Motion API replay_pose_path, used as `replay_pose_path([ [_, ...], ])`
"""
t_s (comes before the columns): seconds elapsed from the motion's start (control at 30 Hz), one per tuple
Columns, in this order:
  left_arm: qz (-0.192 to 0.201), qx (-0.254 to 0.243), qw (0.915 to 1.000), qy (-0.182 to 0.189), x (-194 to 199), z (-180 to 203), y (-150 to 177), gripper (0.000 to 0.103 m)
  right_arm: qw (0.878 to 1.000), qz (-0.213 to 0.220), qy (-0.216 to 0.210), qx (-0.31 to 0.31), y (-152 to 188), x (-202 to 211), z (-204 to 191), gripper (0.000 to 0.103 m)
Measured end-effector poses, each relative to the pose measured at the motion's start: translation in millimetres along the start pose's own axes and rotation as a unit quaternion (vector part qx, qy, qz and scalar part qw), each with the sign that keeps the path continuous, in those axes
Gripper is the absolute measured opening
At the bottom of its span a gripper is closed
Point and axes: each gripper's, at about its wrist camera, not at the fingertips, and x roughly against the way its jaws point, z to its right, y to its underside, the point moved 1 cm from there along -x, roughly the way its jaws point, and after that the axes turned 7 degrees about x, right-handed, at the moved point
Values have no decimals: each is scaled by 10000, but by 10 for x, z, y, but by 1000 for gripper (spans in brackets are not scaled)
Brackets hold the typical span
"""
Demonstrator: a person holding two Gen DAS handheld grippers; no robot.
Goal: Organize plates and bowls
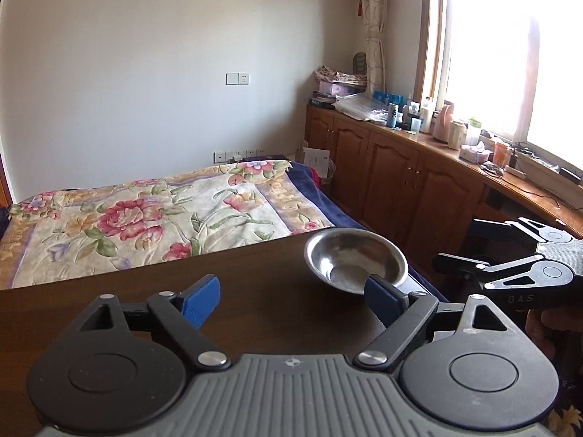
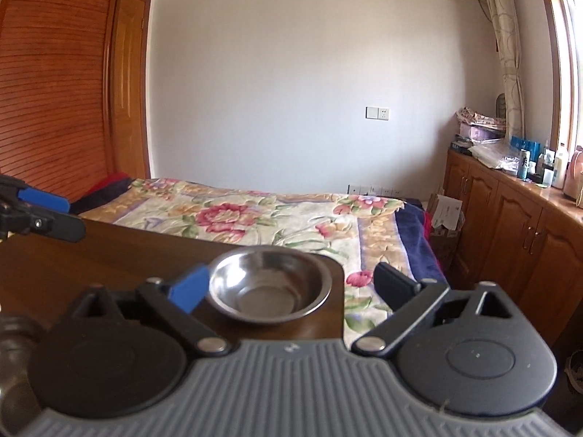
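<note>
1 steel bowl on a dark wooden table, with 2 grippers spread wide and holding nothing.

The bowl (image 1: 355, 260) sits upright and empty at the far right corner of the table (image 1: 255, 291), close to the edge that faces the flowered bed (image 1: 145, 215). The left gripper (image 1: 291, 296) hangs over the near part of the table with its blue pads (image 1: 200, 300) far apart; its right pad overlaps the bowl's near rim in the left view, though contact cannot be told. The right gripper (image 2: 295, 284) is spread around the bowl (image 2: 271, 284) in the right view, its blue pad (image 2: 189, 287) just beside the bowl's left rim, its right finger off past the table's edge.
</note>
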Motion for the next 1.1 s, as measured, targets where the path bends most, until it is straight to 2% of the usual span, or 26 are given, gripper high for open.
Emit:
replay_pose_path([
  [0.07,-13,-11,10000,24,-68,-1,-36,89,10000,-24,65,13,-7,-74,29,103],
  [0.13,-38,-64,10000,-51,-155,-5,-65,89,9998,-99,175,11,6,-141,61,103],
  [0.3,-91,-231,9997,-91,-375,5,-147,89,9995,-285,138,-50,74,-361,109,103],
  [0.5,-240,-267,9994,6,-658,58,-192,89,9976,-434,68,-534,142,-534,176,101],
  [0.57,-304,-311,9990,65,-746,78,-195,87,9953,-498,33,-827,163,-585,210,82],
  [0.6,-355,-314,9988,93,-792,89,-202,85,9943,-530,-15,-927,169,-617,220,80],
  [0.63,-417,-322,9985,130,-838,101,-212,77,9938,-543,-2,-970,175,-637,217,79],
  [0.73,-600,-375,9972,238,-967,140,-226,56,9927,-608,49,-1040,212,-689,215,63],
  [0.8,-741,-331,9963,267,-1061,148,-225,49,9910,-693,18,-1148,245,-738,229,58],
  [0.87,-847,-281,9957,261,-1149,142,-219,42,9894,-789,3,-1217,277,-775,236,47],
  [0.97,-1039,-144,9941,271,-1278,110,-207,34,9869,-868,-81,-1355,311,-795,245,39],
  [1.1,-1227,-27,9920,303,-1396,113,-199,31,9855,-900,-174,-1426,313,-800,224,34],
])
